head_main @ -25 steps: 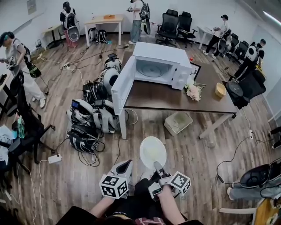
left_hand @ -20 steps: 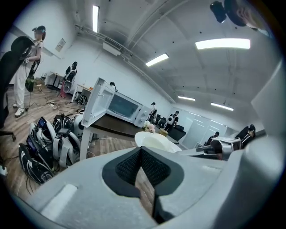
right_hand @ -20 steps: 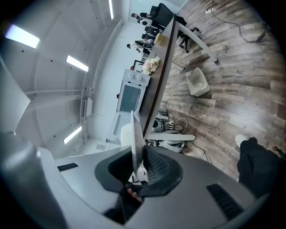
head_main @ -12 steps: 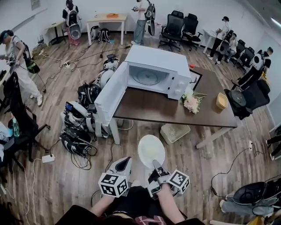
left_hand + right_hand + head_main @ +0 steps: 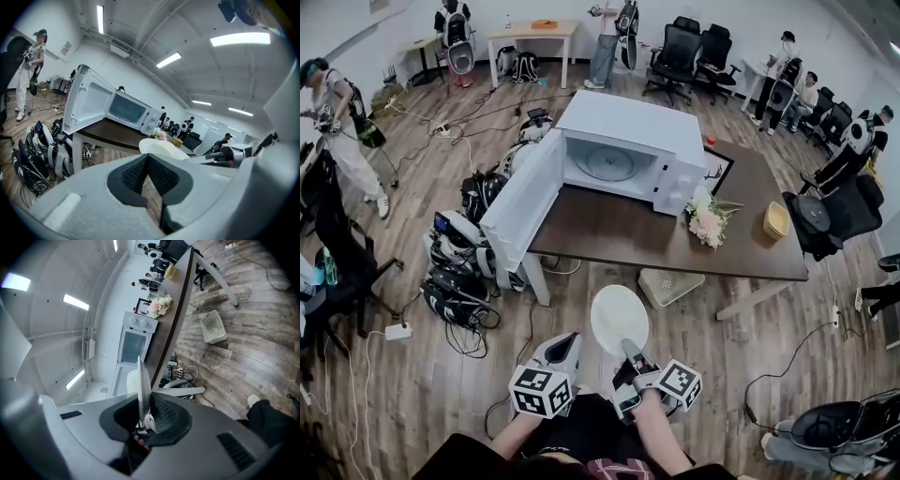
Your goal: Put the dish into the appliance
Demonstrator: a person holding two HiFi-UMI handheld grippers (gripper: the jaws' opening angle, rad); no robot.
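A white microwave [image 5: 623, 150] stands on a dark brown table [image 5: 619, 234], its door [image 5: 517, 211] swung wide to the left and the glass turntable showing inside. My right gripper [image 5: 630, 356] is shut on the near rim of a white dish [image 5: 619, 317], held out level over the wooden floor just short of the table's front edge. In the right gripper view the dish [image 5: 142, 383] stands edge-on between the pads, with the microwave [image 5: 133, 345] beyond. My left gripper [image 5: 565, 349] hovers beside it, shut and holding nothing; its own view shows the dish [image 5: 161, 148] and the microwave [image 5: 129, 110].
Flowers [image 5: 708, 220] and a yellow bowl [image 5: 775, 220] sit on the table's right part. A white basket [image 5: 668, 286] lies under the table. Backpacks and gear [image 5: 459, 272] with cables crowd the floor on the left. People and office chairs [image 5: 675, 52] ring the room.
Both grippers and the dish have moved forward toward the table; the microwave and the table's front edge now sit closer in the head view. The grip on the dish is unchanged.
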